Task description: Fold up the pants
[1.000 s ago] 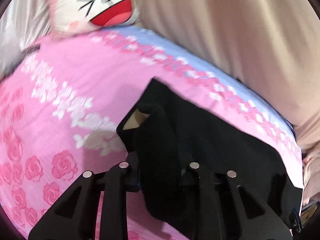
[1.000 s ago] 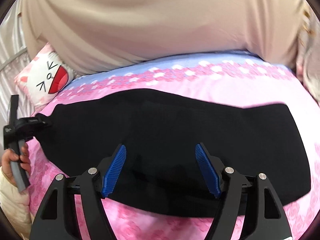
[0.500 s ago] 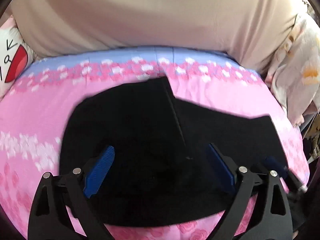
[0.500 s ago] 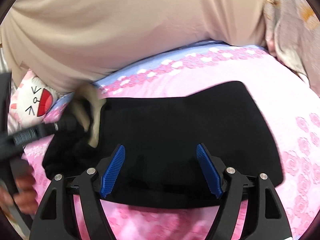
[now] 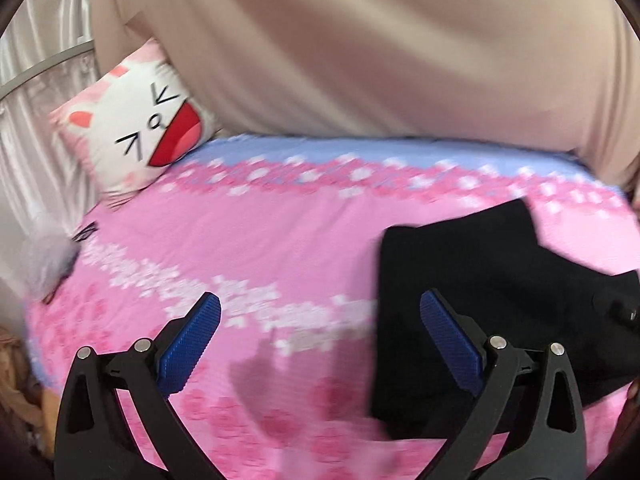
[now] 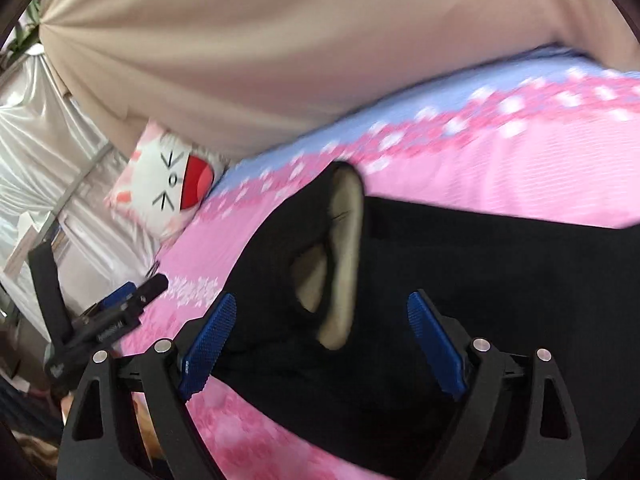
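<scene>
Black pants lie folded on the pink flowered bedsheet, at the right of the left wrist view. My left gripper hovers over bare sheet to their left. Its jaws are opening wide and nothing is between them. In the right wrist view the pants fill the middle and right, with the beige lining of the waistband turned up. My right gripper hangs just above that end, its jaws opening, the pads not pressing the cloth. The left gripper also shows at the left edge there.
A white cartoon-face pillow leans at the back left of the bed. A beige curtain hangs along the far side. Silvery drapes and a metal rail stand to the left. A blue band edges the sheet's far side.
My left gripper let go of the pants' end, opened wide and swung left off the cloth. The right gripper spread wider and turned left toward the folded-over waistband.
</scene>
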`<state>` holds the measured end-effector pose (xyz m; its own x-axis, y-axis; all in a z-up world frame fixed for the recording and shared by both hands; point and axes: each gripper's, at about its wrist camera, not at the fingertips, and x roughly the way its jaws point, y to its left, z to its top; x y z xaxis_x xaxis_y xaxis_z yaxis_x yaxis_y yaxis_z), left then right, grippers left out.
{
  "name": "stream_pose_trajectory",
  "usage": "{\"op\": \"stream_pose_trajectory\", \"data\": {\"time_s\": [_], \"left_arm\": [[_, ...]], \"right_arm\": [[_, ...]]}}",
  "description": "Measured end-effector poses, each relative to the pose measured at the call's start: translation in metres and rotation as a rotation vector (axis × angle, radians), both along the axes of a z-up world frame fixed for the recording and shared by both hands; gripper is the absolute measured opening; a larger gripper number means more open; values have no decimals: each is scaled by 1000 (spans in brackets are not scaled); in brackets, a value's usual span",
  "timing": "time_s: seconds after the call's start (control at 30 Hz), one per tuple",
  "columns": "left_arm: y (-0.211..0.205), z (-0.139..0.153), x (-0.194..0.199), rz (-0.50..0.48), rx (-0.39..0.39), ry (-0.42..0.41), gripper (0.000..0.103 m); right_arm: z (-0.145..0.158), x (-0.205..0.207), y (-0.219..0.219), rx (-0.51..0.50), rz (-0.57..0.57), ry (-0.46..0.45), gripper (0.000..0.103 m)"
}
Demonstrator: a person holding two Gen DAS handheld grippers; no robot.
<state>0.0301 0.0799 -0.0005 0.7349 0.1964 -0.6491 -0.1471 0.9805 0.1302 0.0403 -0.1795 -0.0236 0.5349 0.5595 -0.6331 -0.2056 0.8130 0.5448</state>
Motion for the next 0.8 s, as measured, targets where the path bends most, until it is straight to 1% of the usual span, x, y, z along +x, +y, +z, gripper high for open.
{"op": "stream_pose_trajectory", "data": {"time_s": [0.03, 0.1, 0.13, 0.17, 0.2, 0.23, 0.27, 0.33, 0.37, 0.4, 0.43, 0.5, 0.57, 0.6, 0.63, 0.7, 0.73, 0.77, 0.8], "left_arm": [[1, -2, 0, 9, 16, 6, 98], [5, -12, 0, 38, 73, 22, 98], [7, -16, 0, 43, 87, 27, 98], [10, -20, 0, 43, 100, 35, 98], [13, -23, 0, 38, 106, 43, 98], [15, -26, 2, 32, 106, 52, 98], [16, -26, 0, 29, 103, 57, 98], [17, -27, 3, 19, 88, 67, 98], [17, -25, 3, 10, 77, 69, 98], [15, -22, 3, -3, 61, 69, 98], [13, -18, 2, -21, 41, 63, 98], [5, -10, 0, -76, -4, 47, 98], [-4, -8, -4, -140, -40, 40, 98], [-11, -10, -5, -168, -53, 52, 98], [-18, -14, -5, -187, -63, 70, 98], [-33, -27, -2, -236, -91, 118, 98], [-41, -33, 0, -250, -100, 137, 98], [-52, -39, 1, -266, -108, 157, 98], [-60, -42, 3, -281, -114, 171, 98]], "right_arm": [[-7, 10, 10, -11, 12, 30, 87], [-19, 23, 24, -44, 16, 72, 87], [-23, 24, 29, -67, 11, 74, 87], [-24, 24, 35, -94, 7, 54, 80], [-23, 21, 40, -116, 7, 29, 51], [-17, 20, 48, -144, 18, 7, 33], [-11, 18, 52, -119, 34, -9, 18], [14, 12, 57, -81, 69, -66, 16], [32, 7, 54, -40, 75, -105, 16], [43, 5, 49, -15, 71, -127, 15], [63, -2, 34, 5, 54, -173, 15], [88, -18, -2, 6, -14, -238, 15], [94, -37, -51, -6, -107, -255, 15], [89, -46, -72, -31, -163, -245, 16], [74, -55, -98, -73, -245, -203, 16], [35, -66, -136, -133, -381, -85, 16], [8, -71, -153, -181, -449, -7, 16], [-11, -74, -162, -219, -483, 43, 16], [-30, -80, -172, -190, -499, 58, 19]]}}
